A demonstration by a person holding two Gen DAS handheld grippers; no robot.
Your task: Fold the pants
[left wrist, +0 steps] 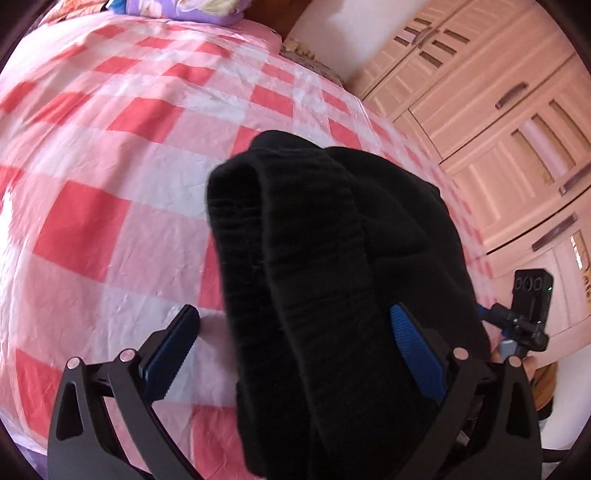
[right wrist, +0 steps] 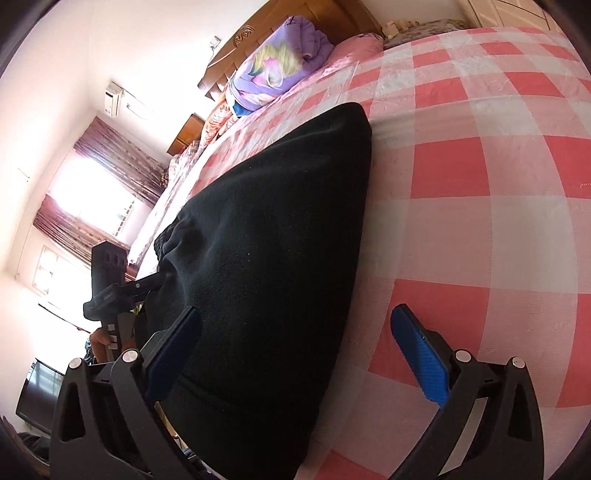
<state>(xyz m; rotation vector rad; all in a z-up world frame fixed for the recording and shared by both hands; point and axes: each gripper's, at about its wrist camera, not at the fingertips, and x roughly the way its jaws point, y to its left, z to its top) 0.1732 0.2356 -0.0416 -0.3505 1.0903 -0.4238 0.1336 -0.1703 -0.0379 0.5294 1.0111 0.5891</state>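
Your left tongs [left wrist: 295,354] are spread wide with the black pants [left wrist: 332,277] draped between them; your right tongs [right wrist: 295,354] also gape beside the pants on the bed [right wrist: 498,184].

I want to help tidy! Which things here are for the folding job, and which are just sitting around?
For the job: black pants, left gripper, right gripper, checked bed cover they lie on.

Just around: purple blanket, wardrobe, curtains, headboard.
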